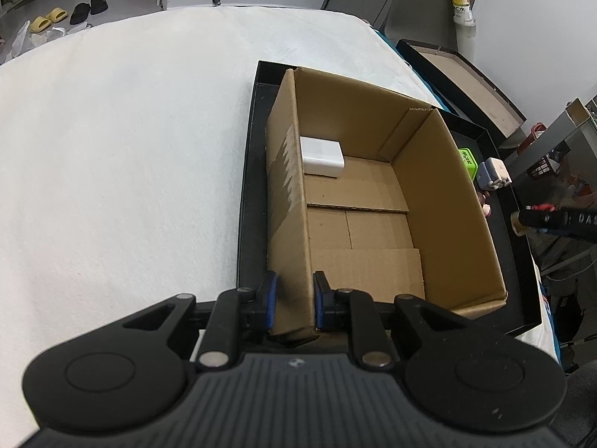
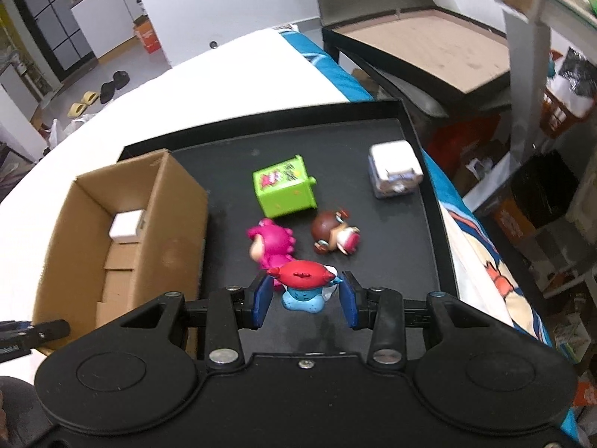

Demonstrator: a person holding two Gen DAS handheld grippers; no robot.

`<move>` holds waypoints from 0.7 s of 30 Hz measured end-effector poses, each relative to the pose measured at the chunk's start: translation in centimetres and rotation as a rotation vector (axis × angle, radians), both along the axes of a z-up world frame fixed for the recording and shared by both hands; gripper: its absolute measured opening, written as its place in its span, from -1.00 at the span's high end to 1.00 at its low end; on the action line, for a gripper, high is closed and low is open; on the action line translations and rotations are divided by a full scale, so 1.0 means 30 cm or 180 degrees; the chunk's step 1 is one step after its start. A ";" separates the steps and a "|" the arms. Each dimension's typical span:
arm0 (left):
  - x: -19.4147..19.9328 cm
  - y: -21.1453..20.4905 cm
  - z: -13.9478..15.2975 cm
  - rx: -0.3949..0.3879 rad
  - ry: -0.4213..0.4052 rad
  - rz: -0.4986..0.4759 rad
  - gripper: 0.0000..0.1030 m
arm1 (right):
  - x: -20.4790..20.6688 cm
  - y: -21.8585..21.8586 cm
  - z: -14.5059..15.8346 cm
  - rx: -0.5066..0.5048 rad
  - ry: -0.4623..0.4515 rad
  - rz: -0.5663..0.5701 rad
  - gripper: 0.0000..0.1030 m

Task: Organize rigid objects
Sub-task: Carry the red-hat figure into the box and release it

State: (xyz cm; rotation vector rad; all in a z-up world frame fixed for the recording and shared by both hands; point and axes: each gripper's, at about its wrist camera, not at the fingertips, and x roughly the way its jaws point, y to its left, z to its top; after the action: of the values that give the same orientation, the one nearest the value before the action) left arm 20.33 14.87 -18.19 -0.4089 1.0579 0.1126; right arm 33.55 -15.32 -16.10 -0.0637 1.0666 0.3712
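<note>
A: Tongs first. Left tongs (image 1: 294, 304) clenched on the near corner wall of the box (image 1: 447, 201), one pad outside, one inside. Looks like it's just steadying the box.

B: Right tongs (image 2: 304, 300)?

A: Grasping a red-and-blue figure (image 2: 301, 285), pads pressed on either side of it. It seems lifted clear of the tray (image 2: 373, 261), though I can't be sure from this angle.

B: Progress?

A: Early, I'd say. Only one white block (image 1: 321, 156) is in the box, tucked in the far left corner. Rest of the box floor is bare.

B: What's left?

A: Going outward from the right tongs: pink figure (image 2: 270, 244) just beyond the held one, lying down; brown-haired figure (image 2: 335, 235) beside it, also on its side; green cube (image 2: 285, 190) further back, tilted; white-and-blue cube (image 2: 393, 171) near the far right edge of the tray. So four loose plus the one in hand.

B: Layout?

A: Box sits in the left part of the tray, toys on the right part. Tray rests on a white bed (image 1: 130, 149), not a table.

B: Hand pose?

A: Both tongs angled steeply down. Left sits low at the box corner. Right hangs over the near part of the tray, right of the box. Next step, by my guess, is carrying the figure left over the box wall and dropping it in.
</note>
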 end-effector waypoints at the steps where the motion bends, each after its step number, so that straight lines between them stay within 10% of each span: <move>1: 0.000 0.001 0.000 -0.0002 -0.0002 -0.0001 0.64 | 0.000 0.013 0.011 0.0004 -0.0019 0.0020 0.25; 21: -0.005 0.014 0.001 -0.0045 -0.0040 0.0000 0.64 | 0.012 0.296 0.141 0.0035 -0.0186 0.0449 0.25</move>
State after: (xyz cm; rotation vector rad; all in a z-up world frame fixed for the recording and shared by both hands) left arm 20.18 15.28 -18.17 -0.4220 1.0469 0.1026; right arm 33.90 -6.44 -11.86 -0.1397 1.0048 0.4995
